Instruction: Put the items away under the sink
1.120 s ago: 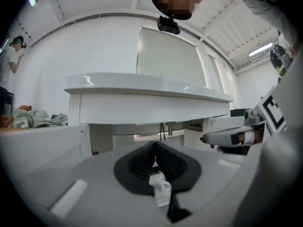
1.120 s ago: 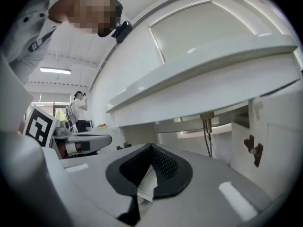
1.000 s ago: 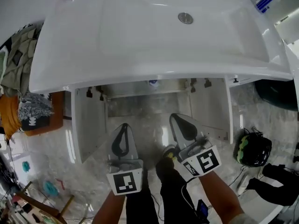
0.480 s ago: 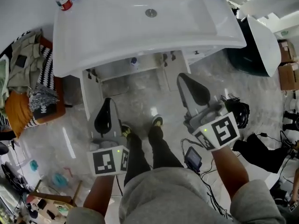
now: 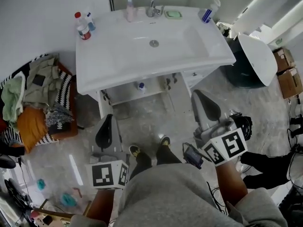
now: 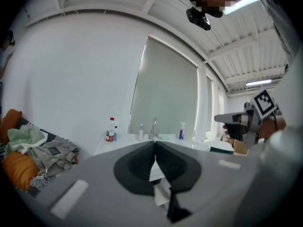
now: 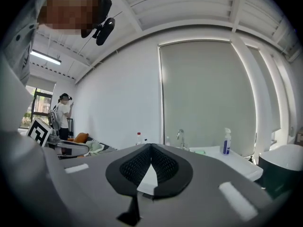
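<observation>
The white sink [image 5: 151,48] stands ahead, with the cupboard under it [image 5: 124,94] open. A small blue-topped item [image 5: 140,86] sits inside. On the counter are a red-capped bottle [image 5: 83,30], a small blue bottle [image 5: 90,21], a pale bottle [image 5: 129,4], a green soap dish [image 5: 173,14] and a spray bottle [image 5: 208,9]. My left gripper [image 5: 108,118] is shut and empty, held over the floor well short of the cupboard. My right gripper [image 5: 198,94] is also shut and empty, raised near the cupboard's right side. The left gripper view shows its jaws [image 6: 155,144] closed; the right gripper view shows the same [image 7: 150,146].
A heap of clothes [image 5: 33,93] lies left of the sink. A white lid [image 5: 258,56] over a dark bin, cardboard boxes [image 5: 284,70], a helmet [image 5: 244,122] and cables crowd the right. The person's feet [image 5: 135,150] stand on the marble floor before the cupboard.
The person has straightened up and backed away from the cupboard; the sink top with its items has come into view. Both grippers drew back with them and stayed shut.
</observation>
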### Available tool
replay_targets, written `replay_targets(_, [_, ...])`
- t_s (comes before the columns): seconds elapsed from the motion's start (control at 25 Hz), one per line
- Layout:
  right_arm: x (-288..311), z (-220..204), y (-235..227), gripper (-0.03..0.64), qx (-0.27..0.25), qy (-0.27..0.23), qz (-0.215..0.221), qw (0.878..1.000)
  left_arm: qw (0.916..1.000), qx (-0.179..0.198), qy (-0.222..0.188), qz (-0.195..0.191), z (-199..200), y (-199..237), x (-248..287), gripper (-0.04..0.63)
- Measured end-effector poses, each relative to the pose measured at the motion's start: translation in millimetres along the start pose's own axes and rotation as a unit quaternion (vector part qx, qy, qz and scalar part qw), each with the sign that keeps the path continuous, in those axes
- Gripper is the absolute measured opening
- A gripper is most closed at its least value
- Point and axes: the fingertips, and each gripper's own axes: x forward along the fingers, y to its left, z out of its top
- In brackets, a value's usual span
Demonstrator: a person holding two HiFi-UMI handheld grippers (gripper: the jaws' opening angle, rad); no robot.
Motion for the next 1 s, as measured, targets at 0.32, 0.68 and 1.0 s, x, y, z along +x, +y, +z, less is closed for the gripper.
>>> replay_targets(0.32, [-7.7,5.9,23.1,0.000,0.005,-0.033,-0.007,0.999,0.9997,0.014,-0.022,0.003,16.3,17.4,-22.6,0.012])
replay_targets(0.68, [-1.6,-0.3,28.6,0.000,0.006,-0.033,-0.008,0.999,0.9995,0.016,-0.028,0.000,22.3,18.5,-21.9,0.012])
replay_targets(1.0, [1.6,-1.3,35.5,0.000,0.009,-0.037,-0.002,0.999,0.9994,0.016,-0.029,-0.008,23.1,17.6,-20.4,0.012])
